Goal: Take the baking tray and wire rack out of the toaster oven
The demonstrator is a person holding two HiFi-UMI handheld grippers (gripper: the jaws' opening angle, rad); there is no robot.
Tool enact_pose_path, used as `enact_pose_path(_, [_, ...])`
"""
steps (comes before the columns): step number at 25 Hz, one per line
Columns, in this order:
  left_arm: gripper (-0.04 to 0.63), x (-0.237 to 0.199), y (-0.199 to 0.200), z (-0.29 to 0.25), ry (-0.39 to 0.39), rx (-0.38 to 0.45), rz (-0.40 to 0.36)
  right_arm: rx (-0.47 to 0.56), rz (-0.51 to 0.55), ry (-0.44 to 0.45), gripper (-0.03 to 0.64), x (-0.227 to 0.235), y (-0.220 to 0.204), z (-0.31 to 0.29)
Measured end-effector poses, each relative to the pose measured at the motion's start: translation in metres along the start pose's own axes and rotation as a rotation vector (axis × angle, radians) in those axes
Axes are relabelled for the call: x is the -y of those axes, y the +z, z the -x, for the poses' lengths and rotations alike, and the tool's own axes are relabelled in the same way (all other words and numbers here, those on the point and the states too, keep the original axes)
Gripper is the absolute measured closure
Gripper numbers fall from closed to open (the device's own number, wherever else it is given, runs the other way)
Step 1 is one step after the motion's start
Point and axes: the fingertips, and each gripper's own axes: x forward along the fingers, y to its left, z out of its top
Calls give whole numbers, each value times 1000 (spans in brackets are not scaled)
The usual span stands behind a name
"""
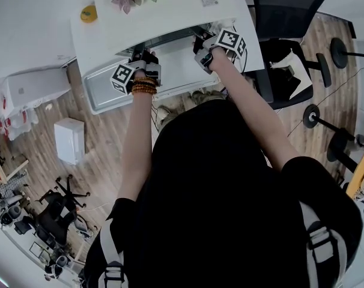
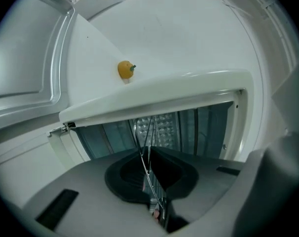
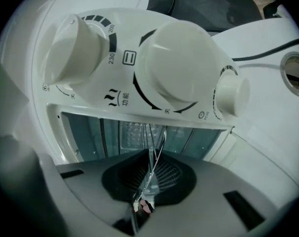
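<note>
Left gripper (image 1: 143, 59) and right gripper (image 1: 204, 45) hold a rack (image 2: 148, 132) at an open oven (image 1: 170, 11).
Head view: both grippers reach into the white oven on the worktop (image 1: 32, 35), its door (image 1: 101, 90) folded down. Left gripper view: jaws almost together, pinching a thin rack wire at the oven's mouth; a small orange fruit (image 2: 125, 69) sits on top. Right gripper view: jaws likewise clamped on a rack wire, beneath three white knobs (image 3: 174, 65).

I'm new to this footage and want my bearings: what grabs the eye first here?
The left tongs and right tongs are both clamped on the wire rack at the open mouth of the white toaster oven. Three big white knobs loom above the right tongs, and a small orange fruit sits on the white surface beyond it.
</note>
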Motion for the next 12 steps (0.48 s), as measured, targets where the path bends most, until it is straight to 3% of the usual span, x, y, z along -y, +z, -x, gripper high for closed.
enact_pose_path(12, [563,-1,-11,18,-8,-145,-2,-38,67,14,572,0,-16,17])
